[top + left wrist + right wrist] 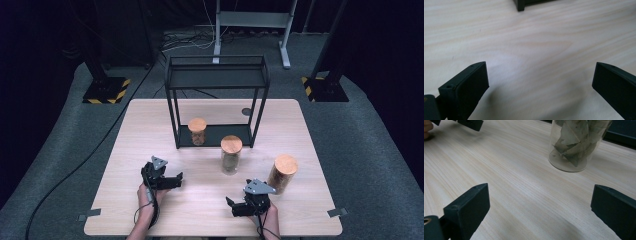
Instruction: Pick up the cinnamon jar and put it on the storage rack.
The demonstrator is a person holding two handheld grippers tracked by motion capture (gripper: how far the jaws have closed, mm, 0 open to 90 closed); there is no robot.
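Three glass jars with round wooden lids are here. One jar (pixel 197 131) stands on the bottom shelf of a black metal rack (pixel 217 80). A second jar (pixel 231 154), holding dried leaves (pixel 576 145), stands in front of the rack. The third jar (pixel 283 173) is at the right. My left gripper (pixel 172 181) (pixel 540 75) is open over bare wood left of the middle jar. At the near edge, close to the third jar, my right gripper (pixel 234 206) (pixel 540 197) is open and faces the leaf jar with nothing between its jaws.
The light wooden table (pixel 150 120) carries the rack at its back middle. A foot of the rack (pixel 520 5) shows ahead of the left gripper. The left gripper's jaw (pixel 471 123) appears far off in the right gripper view. Stands and cables sit on the floor behind.
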